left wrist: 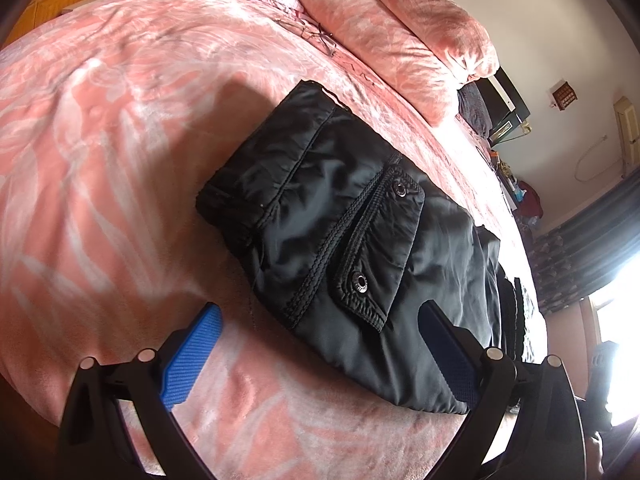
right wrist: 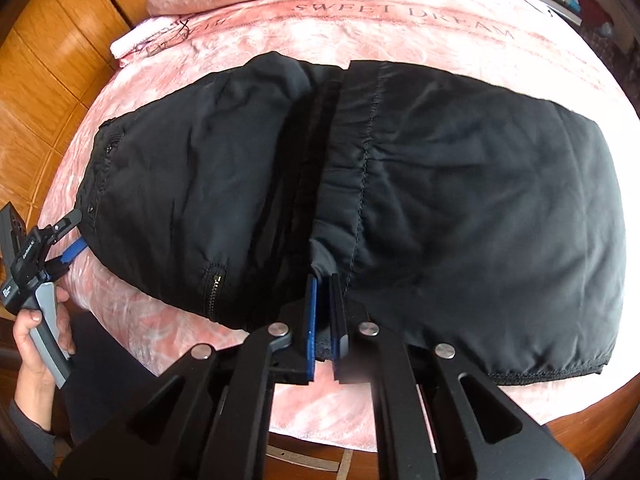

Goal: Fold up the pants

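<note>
Right gripper (right wrist: 323,280) pinches the black pants (right wrist: 460,200) at their near edge on the pink bed (right wrist: 400,28); left gripper (left wrist: 320,316) gapes wide, seemingly empty, over their pocket end

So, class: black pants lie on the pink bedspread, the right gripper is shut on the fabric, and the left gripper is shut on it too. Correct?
Not quite. The left gripper is open, its jaws spread over the pants, as the left wrist view shows. The right gripper is indeed shut on the fabric, on the pink bedspread.
</note>
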Tool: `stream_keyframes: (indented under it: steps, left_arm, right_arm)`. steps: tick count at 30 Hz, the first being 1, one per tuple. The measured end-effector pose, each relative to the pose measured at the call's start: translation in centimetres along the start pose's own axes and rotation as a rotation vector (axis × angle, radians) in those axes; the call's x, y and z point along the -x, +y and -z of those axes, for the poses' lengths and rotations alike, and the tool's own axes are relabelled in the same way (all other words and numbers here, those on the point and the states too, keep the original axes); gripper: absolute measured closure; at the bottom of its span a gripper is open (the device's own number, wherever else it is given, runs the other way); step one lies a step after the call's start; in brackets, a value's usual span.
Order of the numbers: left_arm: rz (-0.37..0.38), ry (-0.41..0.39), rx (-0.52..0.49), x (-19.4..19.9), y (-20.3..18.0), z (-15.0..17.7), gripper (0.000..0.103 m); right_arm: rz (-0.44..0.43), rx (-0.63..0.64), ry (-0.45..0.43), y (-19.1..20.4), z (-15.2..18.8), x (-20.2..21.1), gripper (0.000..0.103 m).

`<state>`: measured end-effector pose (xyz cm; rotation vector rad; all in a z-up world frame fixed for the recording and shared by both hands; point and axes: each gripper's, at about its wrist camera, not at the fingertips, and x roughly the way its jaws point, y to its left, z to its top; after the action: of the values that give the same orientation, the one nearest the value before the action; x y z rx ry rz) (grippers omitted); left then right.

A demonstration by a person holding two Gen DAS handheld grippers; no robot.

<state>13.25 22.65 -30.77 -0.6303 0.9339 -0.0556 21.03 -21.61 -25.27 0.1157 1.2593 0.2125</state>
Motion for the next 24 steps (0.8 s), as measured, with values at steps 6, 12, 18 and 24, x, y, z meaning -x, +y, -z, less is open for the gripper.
stream_keyframes:
  steps: [6,12,18,24]
  left_arm:
    - [-0.012,0.02,-0.005,-0.3,-0.1,-0.1,0.004]
    - [-0.033,0.035,0.009,-0.4,-0.1,-0.3,0.004]
    - [-0.001,0.044,0.112,0.4,0.9,-0.2,0.004]
    - [0.035,0.048,0.241,0.8,2.3,-0.7,0.004]
  right_arm:
    - [-0.012,0.058,-0.088,0.1,-0.9,3.3,0.084]
    - [0.049,0.024,-0.048,-2.2,-1.5,1.2,0.082]
    - [0.072,0.114,0.036,-1.7,-1.1,-1.7,0.08]
    - [0.043,0.201,0.014,-0.3,-3.9,1.5,0.072]
